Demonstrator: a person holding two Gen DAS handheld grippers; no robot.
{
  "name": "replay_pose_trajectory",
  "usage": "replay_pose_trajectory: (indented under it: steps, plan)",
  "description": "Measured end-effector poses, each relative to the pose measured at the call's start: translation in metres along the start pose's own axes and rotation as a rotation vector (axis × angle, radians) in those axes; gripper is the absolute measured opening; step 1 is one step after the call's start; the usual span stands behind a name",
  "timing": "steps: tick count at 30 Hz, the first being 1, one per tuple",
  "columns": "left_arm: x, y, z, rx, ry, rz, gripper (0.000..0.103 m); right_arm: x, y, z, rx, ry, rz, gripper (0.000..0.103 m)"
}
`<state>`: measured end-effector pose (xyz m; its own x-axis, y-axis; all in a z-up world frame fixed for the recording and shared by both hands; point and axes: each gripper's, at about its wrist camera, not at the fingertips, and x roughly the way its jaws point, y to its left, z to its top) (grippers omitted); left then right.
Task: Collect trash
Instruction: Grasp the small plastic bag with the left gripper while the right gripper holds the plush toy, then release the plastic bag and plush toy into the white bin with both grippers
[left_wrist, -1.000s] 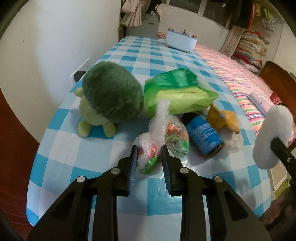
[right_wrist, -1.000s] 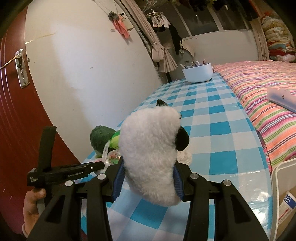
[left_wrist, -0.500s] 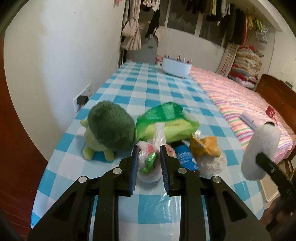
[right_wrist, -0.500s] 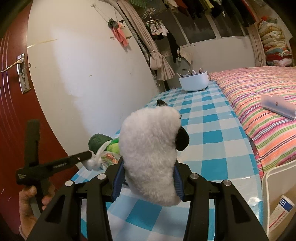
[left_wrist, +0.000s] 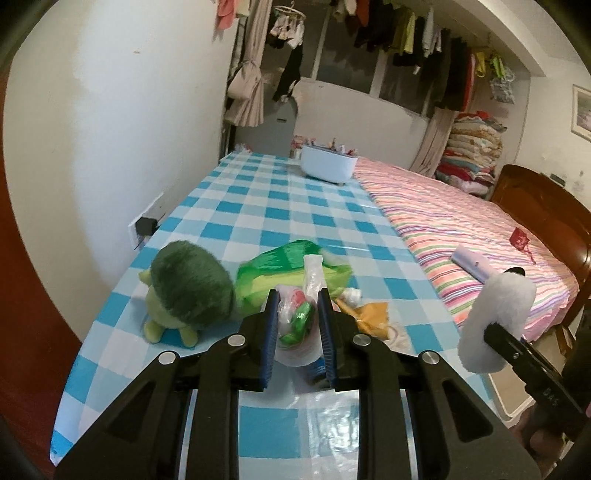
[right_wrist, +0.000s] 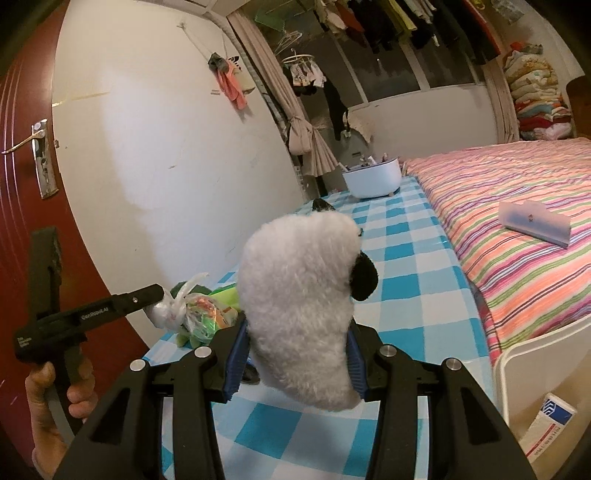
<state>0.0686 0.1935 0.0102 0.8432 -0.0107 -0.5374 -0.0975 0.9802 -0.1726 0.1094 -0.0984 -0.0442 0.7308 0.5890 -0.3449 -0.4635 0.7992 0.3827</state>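
Since a second ago the left claw (left_wrist: 295, 325) has come up off the checked tablecloth (left_wrist: 258, 214) with the small knotted plastic bag of scraps (left_wrist: 297, 328) in it; back then the bag sat on the cloth among the other bits, and now it hangs clear, as the right wrist view shows, with the cloth dropped lower behind it. The claw's blue pads (left_wrist: 271, 325) are clamped on the bag's crumpled body, the knotted neck poking up between them.

The right claw (right_wrist: 295, 354) is closed on a white plush toy (right_wrist: 299, 306) with black ears, gripped round its lower half and held above the near end of the table.

Beyond the left claw's tips lie the rest: a green plush turtle (left_wrist: 188, 288) off to its left, a green packet (left_wrist: 291, 269) straight ahead, and an orange wrapper (left_wrist: 371, 317) with a bit of white wadding just to the right. A dark blue can shows under the right finger, mostly hidden.

So the step in hand, I'd say, is the lift-away of the first piece of rubbish. What comes next is carrying it to a bin. A pale tub (right_wrist: 532, 354) stands below and to the right of the right claw, beside the bed, and might be it, though I can't be sure. The bag is light and slippery, so the squeeze should hold until it is over the opening.
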Motion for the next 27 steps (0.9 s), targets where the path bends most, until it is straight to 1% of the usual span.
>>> replay_pose_trajectory:
  steps: [8, 17, 27]
  plan:
    - [0.002, -0.029, 0.003, 0.032, -0.011, -0.057, 0.02, -0.018, -0.015, 0.003, 0.006, -0.035, -0.046, 0.044]
    - [0.007, -0.073, 0.003, 0.083, -0.008, -0.135, 0.02, -0.043, -0.035, 0.006, 0.019, -0.075, -0.11, 0.044]
    - [0.013, -0.137, 0.0, 0.156, 0.006, -0.249, 0.02, -0.079, -0.066, 0.004, 0.043, -0.128, -0.226, 0.044]
